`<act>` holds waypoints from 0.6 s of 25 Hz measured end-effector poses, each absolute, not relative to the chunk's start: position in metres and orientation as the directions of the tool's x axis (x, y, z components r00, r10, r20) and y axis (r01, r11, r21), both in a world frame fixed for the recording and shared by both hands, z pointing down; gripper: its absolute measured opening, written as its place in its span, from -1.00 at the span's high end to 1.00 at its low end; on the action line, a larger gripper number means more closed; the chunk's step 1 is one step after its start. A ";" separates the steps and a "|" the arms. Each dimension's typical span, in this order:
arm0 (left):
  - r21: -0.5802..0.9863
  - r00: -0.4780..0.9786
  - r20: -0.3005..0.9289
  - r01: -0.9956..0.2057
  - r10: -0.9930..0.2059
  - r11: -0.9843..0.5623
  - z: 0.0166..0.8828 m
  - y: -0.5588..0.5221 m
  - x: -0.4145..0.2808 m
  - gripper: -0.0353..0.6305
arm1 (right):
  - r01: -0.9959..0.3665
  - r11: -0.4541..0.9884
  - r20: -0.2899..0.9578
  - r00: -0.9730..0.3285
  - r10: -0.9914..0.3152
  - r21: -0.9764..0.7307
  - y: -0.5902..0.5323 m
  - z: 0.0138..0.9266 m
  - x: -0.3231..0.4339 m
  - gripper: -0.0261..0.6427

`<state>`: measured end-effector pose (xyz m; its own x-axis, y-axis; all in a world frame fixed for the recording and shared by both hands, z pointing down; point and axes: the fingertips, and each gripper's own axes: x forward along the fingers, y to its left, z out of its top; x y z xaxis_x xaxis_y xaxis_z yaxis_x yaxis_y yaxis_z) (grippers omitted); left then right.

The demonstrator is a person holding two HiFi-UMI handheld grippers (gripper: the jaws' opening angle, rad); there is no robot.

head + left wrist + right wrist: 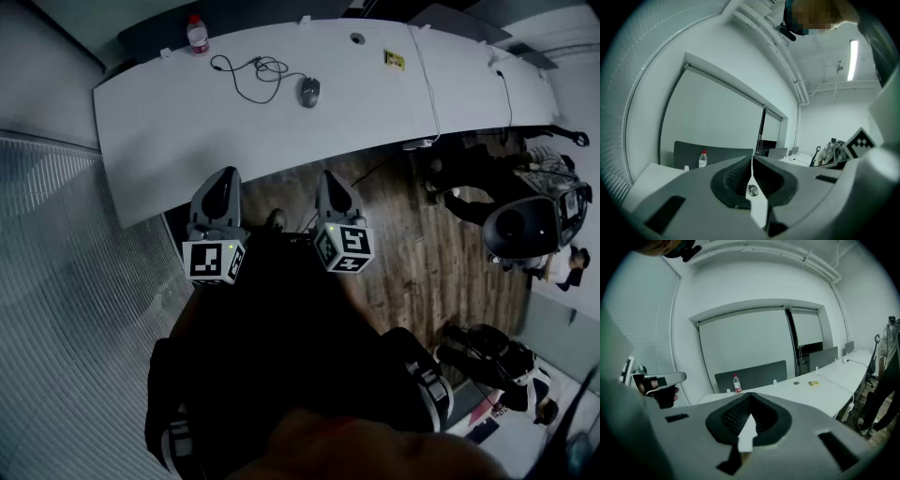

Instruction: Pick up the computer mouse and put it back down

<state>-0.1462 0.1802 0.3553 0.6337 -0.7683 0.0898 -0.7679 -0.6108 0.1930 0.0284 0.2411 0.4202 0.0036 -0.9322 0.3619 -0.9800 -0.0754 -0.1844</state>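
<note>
Approach step; nothing grasped yet. Mouse (309, 91) sitting on desk (169, 103), far side, cable (268, 66) trailing left twd bottle (197, 35). Well apart from both grippers. L gripper (752, 160) clenched, empty, approx level; mouse visible far off thru slit betw pads. R gripper (750, 398) clenched too, empty, tipped a bit down. Both held back by desk's near edge. Next, prob: reach fwd across desk w/ one gripper, spread jaws before arrival, straddle mouse's sides, then squeeze. Watch cable drag on lift.
</note>
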 end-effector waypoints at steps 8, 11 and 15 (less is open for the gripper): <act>0.191 0.631 0.093 -0.770 -0.770 -0.608 0.356 0.179 -0.138 0.86 | -0.981 -0.057 0.362 -0.014 -0.932 -0.183 0.240 0.427 0.032 0.94; 0.188 0.632 0.095 -0.770 -0.769 -0.610 0.357 0.183 -0.133 0.86 | -0.978 -0.059 0.343 -0.013 -0.939 -0.199 0.241 0.421 0.036 0.94; 0.185 0.632 0.098 -0.770 -0.768 -0.610 0.357 0.184 -0.122 0.86 | -0.976 -0.056 0.326 -0.016 -0.945 -0.211 0.241 0.417 0.046 0.94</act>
